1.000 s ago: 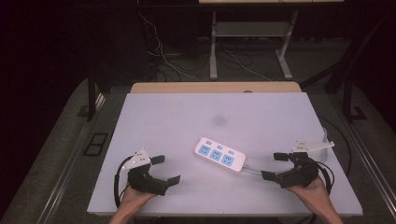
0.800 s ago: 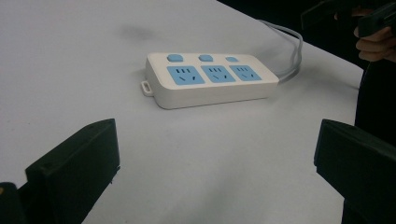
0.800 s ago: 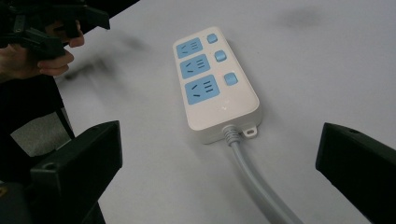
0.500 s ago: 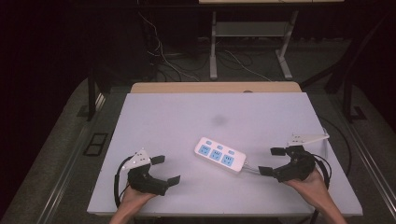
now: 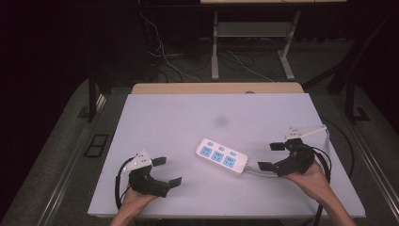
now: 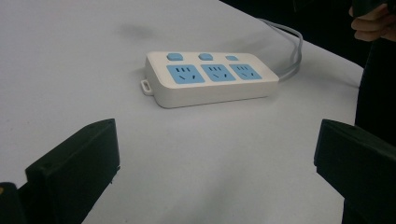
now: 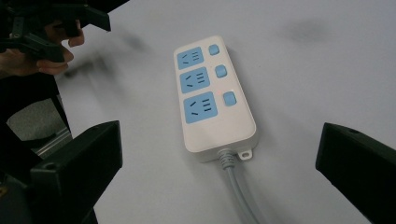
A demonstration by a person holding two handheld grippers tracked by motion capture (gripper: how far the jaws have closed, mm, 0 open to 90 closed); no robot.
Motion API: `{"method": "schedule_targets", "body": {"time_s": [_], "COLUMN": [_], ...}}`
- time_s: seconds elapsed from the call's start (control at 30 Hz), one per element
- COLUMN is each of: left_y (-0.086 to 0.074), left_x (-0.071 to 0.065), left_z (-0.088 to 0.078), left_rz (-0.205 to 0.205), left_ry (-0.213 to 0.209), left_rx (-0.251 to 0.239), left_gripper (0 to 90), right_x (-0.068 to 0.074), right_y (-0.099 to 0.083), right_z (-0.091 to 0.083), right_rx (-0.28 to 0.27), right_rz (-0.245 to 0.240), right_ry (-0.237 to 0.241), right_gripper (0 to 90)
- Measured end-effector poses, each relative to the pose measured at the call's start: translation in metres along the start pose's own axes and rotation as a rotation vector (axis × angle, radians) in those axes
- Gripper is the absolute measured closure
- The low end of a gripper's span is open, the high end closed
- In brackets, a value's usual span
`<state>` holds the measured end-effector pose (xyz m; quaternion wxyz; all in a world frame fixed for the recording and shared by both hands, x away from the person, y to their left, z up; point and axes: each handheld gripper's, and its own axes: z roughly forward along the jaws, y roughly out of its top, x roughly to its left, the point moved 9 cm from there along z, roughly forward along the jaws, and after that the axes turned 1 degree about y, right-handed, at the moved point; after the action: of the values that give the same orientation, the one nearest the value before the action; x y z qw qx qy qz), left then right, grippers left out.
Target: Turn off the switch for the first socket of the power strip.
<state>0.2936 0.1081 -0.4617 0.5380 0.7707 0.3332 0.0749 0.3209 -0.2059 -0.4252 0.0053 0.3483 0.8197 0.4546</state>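
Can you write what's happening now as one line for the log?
power strip: flat on table | left gripper: open, apart | right gripper: open, near cable

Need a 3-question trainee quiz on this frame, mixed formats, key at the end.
1. True or false: the power strip has three blue sockets.
2. Which hand-held gripper is nearer the strip's cable end: (a) left, (b) right?
3. Fill in: both grippers' jaws stand ____, holding nothing.

Key: 1 true; 2 b; 3 open.
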Motion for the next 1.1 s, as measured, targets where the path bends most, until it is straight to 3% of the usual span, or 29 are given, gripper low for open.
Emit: {"method": "schedule_targets", "body": {"time_s": [0.53, 1.1], "left_y": [0.000, 0.000], "left_x": [0.000, 0.000], "left_z": [0.000, 0.000], "left_rz": [0.000, 0.000], "left_ry": [-0.001, -0.002], "left_rx": [0.000, 0.002], "left_gripper": [0.0, 0.0], "right_x": [-0.003, -0.006], "right_y": [0.012, 0.019], "right_z": [0.020, 0.043], "right_rx": [0.091, 0.163], "right_rz": [-0.031, -0.044], "right_ry": [0.017, 0.003], "right_gripper": [0.4, 0.4]}}
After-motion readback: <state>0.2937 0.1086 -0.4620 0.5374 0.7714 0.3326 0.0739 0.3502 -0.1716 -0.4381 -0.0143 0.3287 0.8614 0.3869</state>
